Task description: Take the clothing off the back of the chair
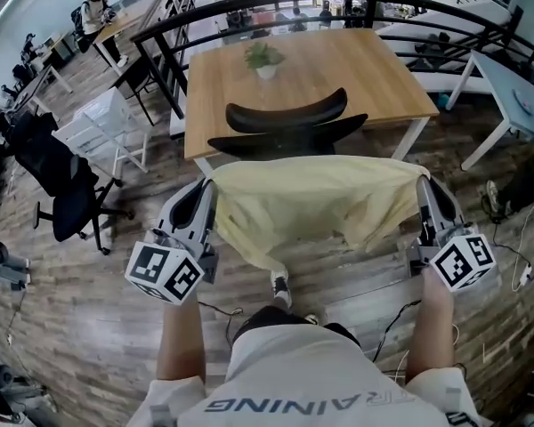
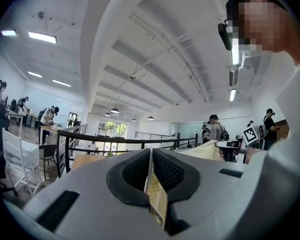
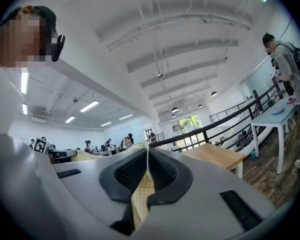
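garment (image 1: 316,203): pale yellow waffle-textured cloth, matt | table (image 1: 374,69): smooth wood | chair (image 1: 287,114): black, perhaps plastic

The pale yellow cloth garment (image 1: 311,205) spans between the left gripper (image 1: 208,188) and the right gripper (image 1: 422,187) (one edge pinched in each). Beyond it stands the black office chair (image 1: 287,114), then the light wooden table (image 1: 374,69), a small potted plant (image 1: 264,59) on it.

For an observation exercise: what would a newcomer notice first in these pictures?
Mid-picture, a pale yellow garment hangs stretched between the left gripper and right gripper, each shut on a corner. Behind it stands a black office chair at a wooden table bearing a potted plant.
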Demonstrator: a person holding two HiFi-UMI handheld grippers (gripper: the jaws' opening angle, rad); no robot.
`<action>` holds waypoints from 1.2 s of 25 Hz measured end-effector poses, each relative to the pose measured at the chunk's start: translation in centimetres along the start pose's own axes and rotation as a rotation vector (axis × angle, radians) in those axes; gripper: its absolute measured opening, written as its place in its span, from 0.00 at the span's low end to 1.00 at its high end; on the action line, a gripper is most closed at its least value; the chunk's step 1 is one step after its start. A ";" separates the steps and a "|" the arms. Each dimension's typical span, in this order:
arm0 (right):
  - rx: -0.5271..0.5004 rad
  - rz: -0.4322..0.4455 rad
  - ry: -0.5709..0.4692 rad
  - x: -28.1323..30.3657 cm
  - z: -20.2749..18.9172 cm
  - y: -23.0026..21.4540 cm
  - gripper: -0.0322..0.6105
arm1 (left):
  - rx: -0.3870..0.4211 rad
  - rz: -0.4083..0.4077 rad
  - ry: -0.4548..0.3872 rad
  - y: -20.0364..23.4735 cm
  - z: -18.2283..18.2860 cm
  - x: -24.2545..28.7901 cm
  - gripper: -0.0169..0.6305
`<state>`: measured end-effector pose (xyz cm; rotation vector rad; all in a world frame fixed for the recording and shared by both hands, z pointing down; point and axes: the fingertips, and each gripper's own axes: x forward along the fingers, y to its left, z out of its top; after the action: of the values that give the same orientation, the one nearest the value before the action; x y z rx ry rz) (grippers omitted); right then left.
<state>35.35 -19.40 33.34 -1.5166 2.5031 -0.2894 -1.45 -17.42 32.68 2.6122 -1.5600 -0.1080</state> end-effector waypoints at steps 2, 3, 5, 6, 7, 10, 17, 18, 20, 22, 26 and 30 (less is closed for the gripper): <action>0.008 0.009 0.003 -1.6 -0.4 0.5 0.10 | 0.000 0.011 0.003 -1.1 -0.5 -1.4 0.10; 0.020 0.016 0.004 -2.3 -0.5 0.8 0.10 | -0.002 0.017 0.004 -1.5 -0.6 -2.0 0.10; 0.051 0.037 0.004 -3.3 -0.7 1.8 0.10 | -0.002 0.033 0.006 -2.0 -0.8 -3.6 0.10; 0.055 0.045 0.005 -3.8 -0.8 2.4 0.10 | 0.001 0.042 0.007 -2.2 -0.8 -4.4 0.10; 0.052 0.048 0.006 -4.3 -0.9 3.0 0.10 | 0.002 0.048 0.006 -2.3 -0.8 -5.1 0.10; 0.022 0.051 0.001 -5.5 -1.0 4.1 0.10 | 0.003 0.060 -0.007 -2.6 -0.8 -6.6 0.10; -0.022 0.058 0.004 -7.0 -0.6 5.6 0.10 | 0.008 0.082 -0.021 -3.0 -0.5 -8.4 0.10; -0.024 0.058 0.000 -6.9 -0.5 5.7 0.10 | 0.010 0.083 -0.022 -3.1 -0.4 -8.5 0.10; -0.018 0.061 -0.004 -6.6 -0.7 6.0 0.10 | 0.013 0.086 -0.021 -2.9 -0.6 -8.9 0.10; -0.009 0.069 0.000 -6.3 -1.1 6.3 0.10 | 0.012 0.092 -0.020 -2.7 -0.7 -9.2 0.10; -0.009 0.079 0.008 -6.0 -1.0 6.7 0.10 | 0.007 0.099 -0.023 -2.7 -0.6 -9.4 0.10; -0.004 0.081 0.006 -5.7 -1.2 6.8 0.10 | 0.012 0.101 -0.016 -2.6 -0.6 -10.0 0.10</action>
<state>31.88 -11.17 33.02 -1.4140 2.5632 -0.2774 -3.83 -7.34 33.03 2.5417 -1.6999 -0.1119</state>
